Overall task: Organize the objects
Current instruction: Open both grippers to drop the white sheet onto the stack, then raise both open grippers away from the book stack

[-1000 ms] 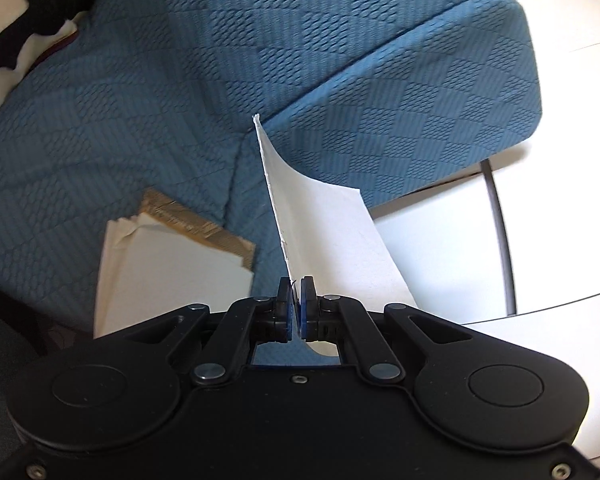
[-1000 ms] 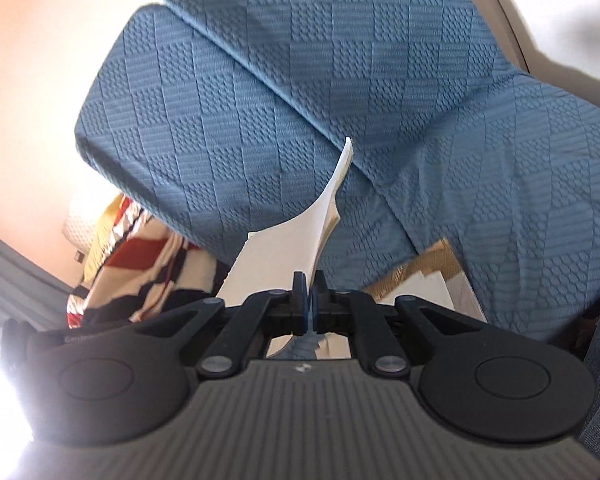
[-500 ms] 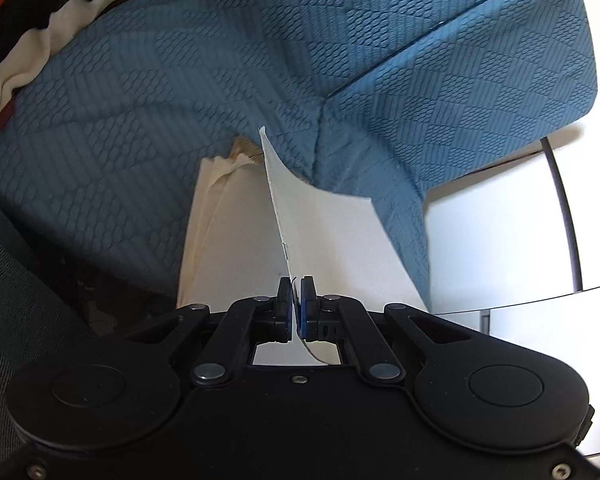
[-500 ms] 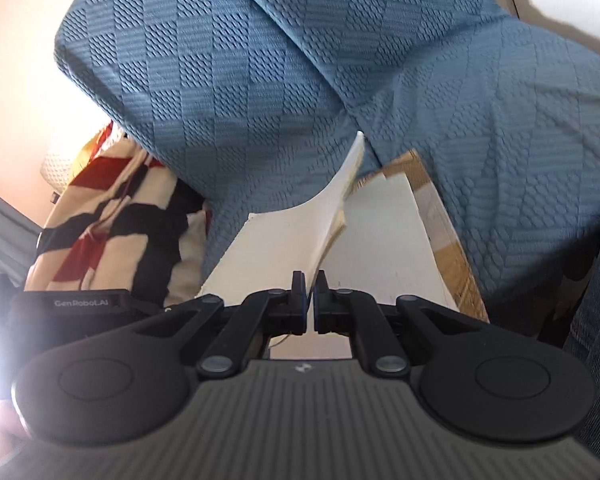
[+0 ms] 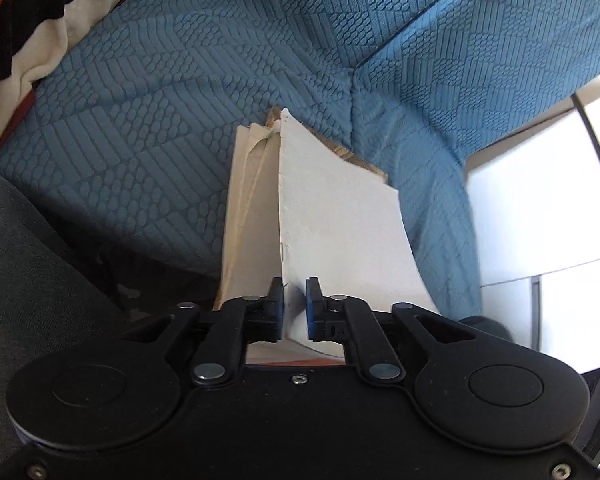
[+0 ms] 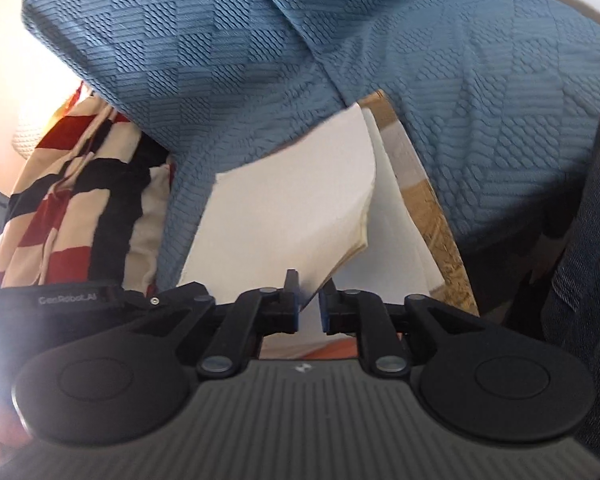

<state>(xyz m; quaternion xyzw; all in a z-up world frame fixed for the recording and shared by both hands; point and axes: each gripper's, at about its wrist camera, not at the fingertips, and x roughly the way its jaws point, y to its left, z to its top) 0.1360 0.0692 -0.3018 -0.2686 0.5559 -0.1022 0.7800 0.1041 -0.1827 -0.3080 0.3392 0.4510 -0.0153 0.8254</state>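
Both grippers have come down toward the paper stack since a second ago, and the white sheet they carried upright between closed jaws now sits low over that stack, with both pairs of jaws parting.

On the left wrist view, the left gripper (image 5: pixel 295 304) has its blue pads a little apart and is opening; the sheet (image 5: pixel 340 232) still stands on edge in the gap, close against the left pad, with a sliver of space on the other side. The sheet curves away to the right, its far corner reaching toward the seam of the blue cushion (image 5: pixel 180 120). Just left of it lies the stack (image 5: pixel 248 208) of cream papers, with a brown patterned edge showing behind.

On the right wrist view, the right gripper (image 6: pixel 309 300) is opening wider; the sheet's (image 6: pixel 292 208) lower edge slants through the gap without being pressed by either pad. It bows to the left, over the stack (image 6: pixel 396 216), whose brown bottom layer peeks out on the right. The stack rests on the blue cushion (image 6: pixel 480 100), in the corner where seat and back meet.

A striped red, black and cream cloth (image 6: pixel 68 184) lies beside the cushion. Dark grey fabric (image 5: pixel 28 260) fills the left wrist view's lower left.
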